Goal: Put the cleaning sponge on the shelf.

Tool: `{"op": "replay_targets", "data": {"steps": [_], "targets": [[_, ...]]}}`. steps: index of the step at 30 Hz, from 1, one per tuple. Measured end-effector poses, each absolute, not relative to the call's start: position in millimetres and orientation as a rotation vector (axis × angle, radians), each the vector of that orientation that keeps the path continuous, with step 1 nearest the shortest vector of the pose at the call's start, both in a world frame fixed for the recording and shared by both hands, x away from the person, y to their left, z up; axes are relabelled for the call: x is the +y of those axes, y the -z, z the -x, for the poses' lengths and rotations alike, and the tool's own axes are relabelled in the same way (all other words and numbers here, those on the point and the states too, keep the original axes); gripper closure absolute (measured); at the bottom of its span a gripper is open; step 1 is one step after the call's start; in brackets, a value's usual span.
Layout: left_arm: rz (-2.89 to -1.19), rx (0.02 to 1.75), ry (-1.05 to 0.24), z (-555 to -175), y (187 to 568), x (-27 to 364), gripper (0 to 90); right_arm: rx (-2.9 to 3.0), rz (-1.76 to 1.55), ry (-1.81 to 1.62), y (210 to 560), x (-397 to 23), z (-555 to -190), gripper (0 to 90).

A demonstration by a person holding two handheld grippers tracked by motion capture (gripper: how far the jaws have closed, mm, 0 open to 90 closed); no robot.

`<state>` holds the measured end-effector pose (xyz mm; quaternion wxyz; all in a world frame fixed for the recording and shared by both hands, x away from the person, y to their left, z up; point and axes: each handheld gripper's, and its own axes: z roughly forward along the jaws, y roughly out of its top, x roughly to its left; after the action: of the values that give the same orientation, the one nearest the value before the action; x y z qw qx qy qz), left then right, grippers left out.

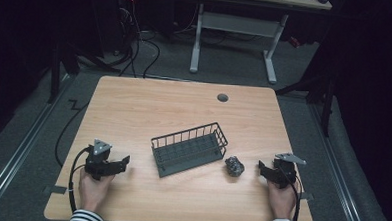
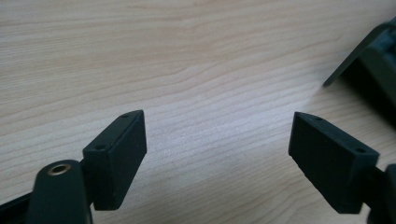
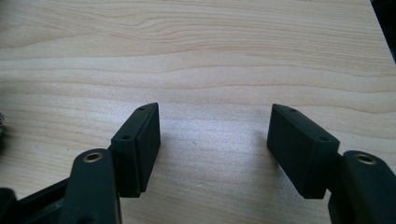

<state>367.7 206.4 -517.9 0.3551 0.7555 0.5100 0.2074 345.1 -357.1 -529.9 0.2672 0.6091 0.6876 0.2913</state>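
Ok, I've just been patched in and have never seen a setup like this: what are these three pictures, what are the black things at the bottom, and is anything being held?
No robot here: a person in striped sleeves holds a hand-held left gripper and right gripper, one in each hand. The high view looks down on the light wooden table from the person's side. The other two pictures come from cameras riding on the grippers, each looking along its own two black fingers. On the table lie a dark grey wire basket in the middle and, just right of it, a small dark crumpled lump; I can't tell what it is made of. Both pairs of fingers stand apart with bare wood between them, so nothing is held. The lump lies close in front of the right gripper.
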Motion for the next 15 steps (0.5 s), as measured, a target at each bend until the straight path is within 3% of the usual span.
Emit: {"op": "replay_targets", "data": {"steps": [11, 15], "targets": [[-1.957, 1.416, -0.567, -381, 529, 207, 15.6, 1.854, -1.642, -0.783, 530, -357, -345, 35.1], [-1.981, 1.429, -0.571, -385, 535, 207, 15.5, 1.883, -1.628, -0.787, 530, -355, -345, 27.1]]}}
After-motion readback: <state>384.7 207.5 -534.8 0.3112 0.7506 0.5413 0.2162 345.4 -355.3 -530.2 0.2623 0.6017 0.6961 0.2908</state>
